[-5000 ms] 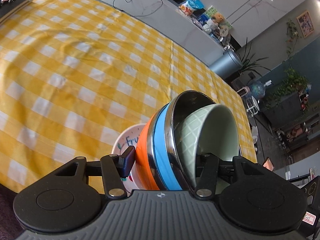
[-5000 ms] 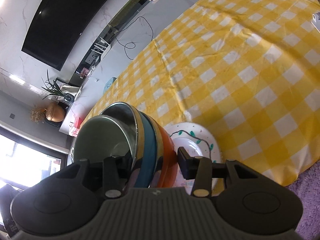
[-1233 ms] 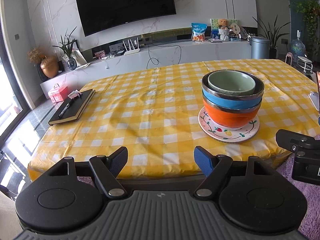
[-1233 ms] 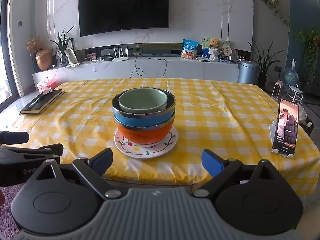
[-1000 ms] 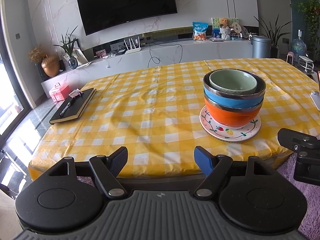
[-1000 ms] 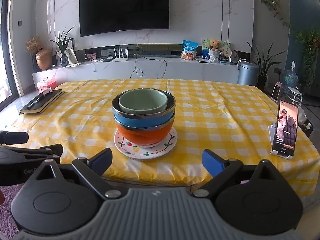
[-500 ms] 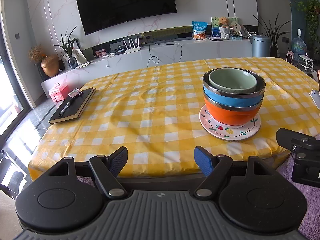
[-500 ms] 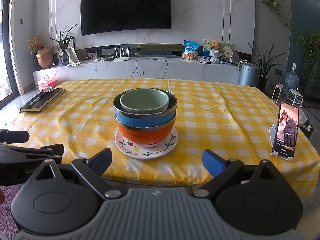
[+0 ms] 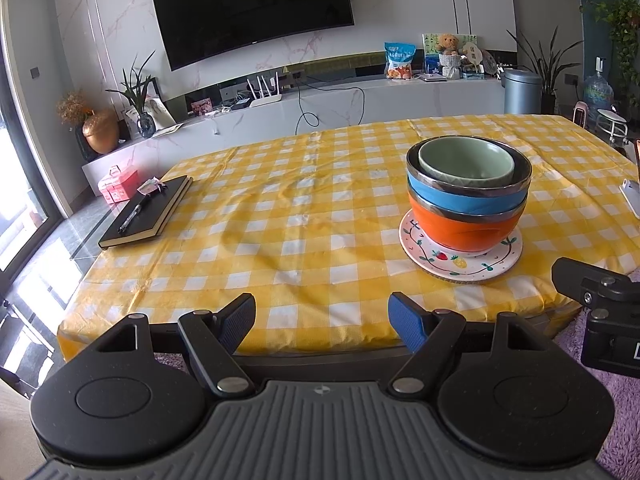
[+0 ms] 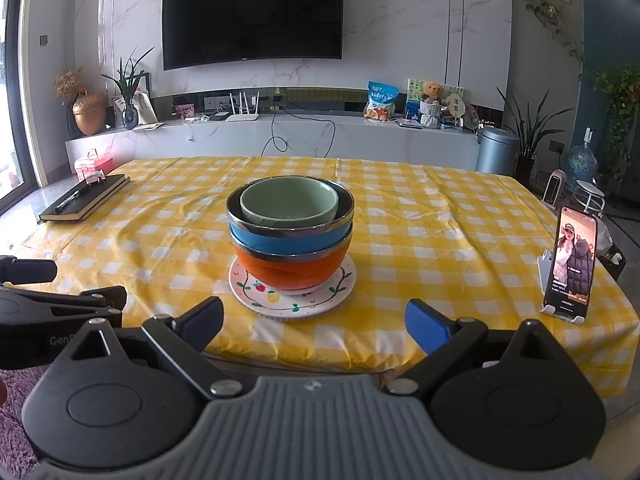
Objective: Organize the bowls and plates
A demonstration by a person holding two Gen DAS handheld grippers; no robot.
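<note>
A: Setting: a living room, with a table (image 10: 460, 216) under a yellow checked cloth. State of our tongs?

B: Left gripper (image 9: 322, 322): jaws wide apart, nothing between them, held off the near table edge. Right gripper (image 10: 314, 322): jaws likewise spread and empty, also short of the edge. Neither touches the stack.

A: Location of the work items?

B: Straight ahead of the right gripper, to the right of the left one. A plate (image 10: 256, 292) lies on the cloth near the front edge. On it sit an orange bowl (image 10: 292, 270), a blue bowl (image 10: 280, 240) nested in that, and a green bowl (image 10: 288, 202) on top. We judge the task essentially done.

A: Hazards from here?

B: The stack is tall and close to the edge. If we advance either gripper carelessly, a finger could strike the orange bowl and slide the plate, or tip the green bowl out. A phone (image 10: 572, 260) stands propped at right; a wide sweep of the right gripper could topple it. The notebook (image 9: 148, 212) at left lies well apart.
</note>
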